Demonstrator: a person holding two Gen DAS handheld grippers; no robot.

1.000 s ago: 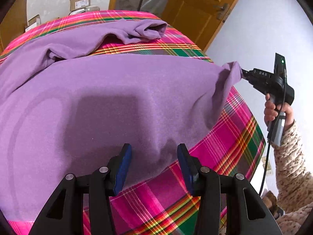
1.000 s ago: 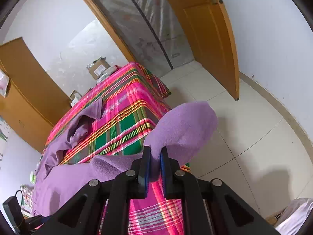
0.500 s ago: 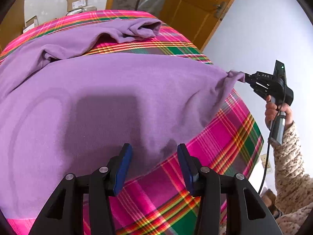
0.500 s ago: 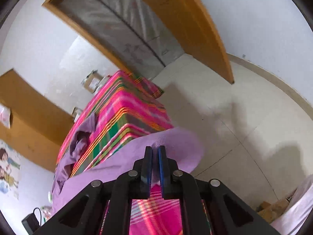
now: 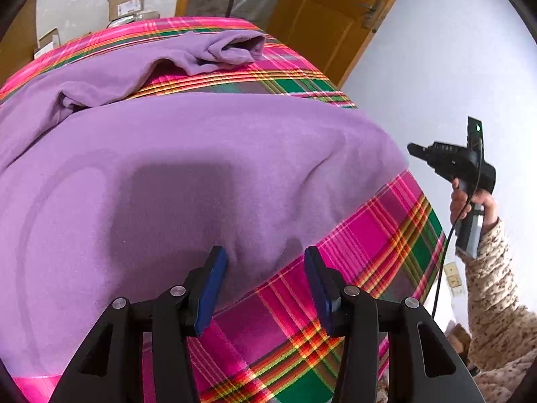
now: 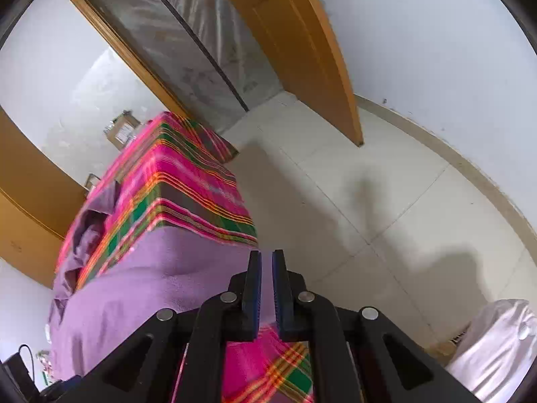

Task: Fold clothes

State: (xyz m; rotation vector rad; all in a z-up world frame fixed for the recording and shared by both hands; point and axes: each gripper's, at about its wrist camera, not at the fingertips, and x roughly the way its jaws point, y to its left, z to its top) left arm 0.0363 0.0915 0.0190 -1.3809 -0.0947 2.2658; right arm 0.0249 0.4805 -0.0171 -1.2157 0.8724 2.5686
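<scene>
A purple garment (image 5: pixel 201 168) lies spread flat on a table covered with a pink plaid cloth (image 5: pixel 386 235). One sleeve (image 5: pixel 214 53) is bunched at the far side. My left gripper (image 5: pixel 265 275) hovers open over the garment's near hem, with a blue pad on either side of a small wrinkle and no grip on it. My right gripper (image 5: pixel 411 149) is held in the air just off the table's right edge, clear of the fabric. In the right wrist view this right gripper (image 6: pixel 266 258) has its jaws almost together and empty. The garment (image 6: pixel 141 288) drapes over the table edge below them.
A person's hand and patterned sleeve (image 5: pixel 496 288) hold the right gripper beside the table. An open wooden door (image 6: pixel 302 50) and a tiled floor (image 6: pixel 386 201) lie beyond. Cardboard boxes (image 5: pixel 126 3) stand behind the table. A white bag (image 6: pixel 496 346) sits on the floor.
The right gripper pulled the garment's corner out to the right. The corner then came free and dropped flat onto the table edge. The left gripper stayed where it was.
</scene>
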